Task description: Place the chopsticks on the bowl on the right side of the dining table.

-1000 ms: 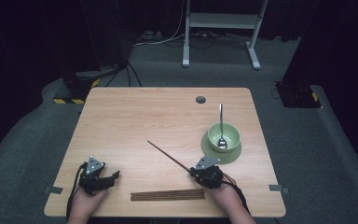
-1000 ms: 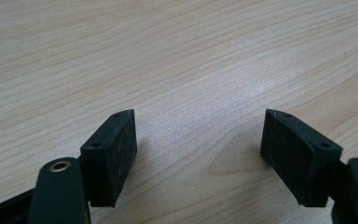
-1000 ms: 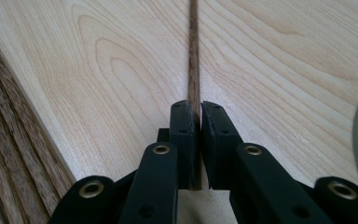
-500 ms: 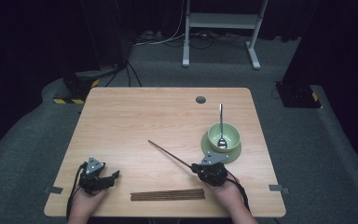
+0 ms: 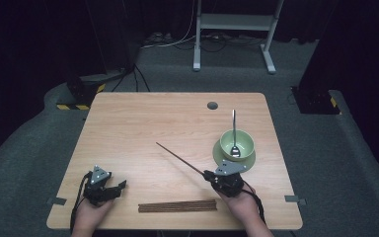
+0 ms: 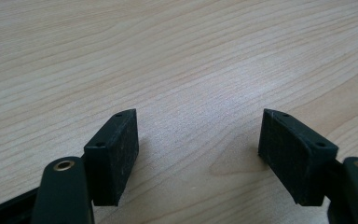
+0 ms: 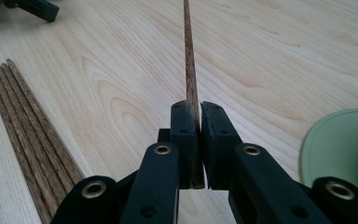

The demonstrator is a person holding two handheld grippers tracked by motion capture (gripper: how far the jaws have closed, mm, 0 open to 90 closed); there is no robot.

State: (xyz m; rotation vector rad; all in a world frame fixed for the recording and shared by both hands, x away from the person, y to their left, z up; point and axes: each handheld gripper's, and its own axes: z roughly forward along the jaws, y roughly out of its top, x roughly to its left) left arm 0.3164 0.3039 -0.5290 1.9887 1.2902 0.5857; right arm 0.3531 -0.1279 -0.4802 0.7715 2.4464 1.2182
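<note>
Right tongs (image 5: 208, 174) are clamped on one chopstick (image 5: 180, 159), tip aimed at 10 o'clock, probably headed for the bowl (image 5: 237, 143). Left tongs (image 5: 121, 185) sit open and empty on the counter (image 5: 148, 118).

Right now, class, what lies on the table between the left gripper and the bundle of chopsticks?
Nothing: in the high view, only bare wood of the table separates the left gripper from the bundle of chopsticks.

Spoon (image 5: 234, 133) in bowl (image 5: 243, 143); chopsticks (image 5: 177, 205) lie left.
</note>
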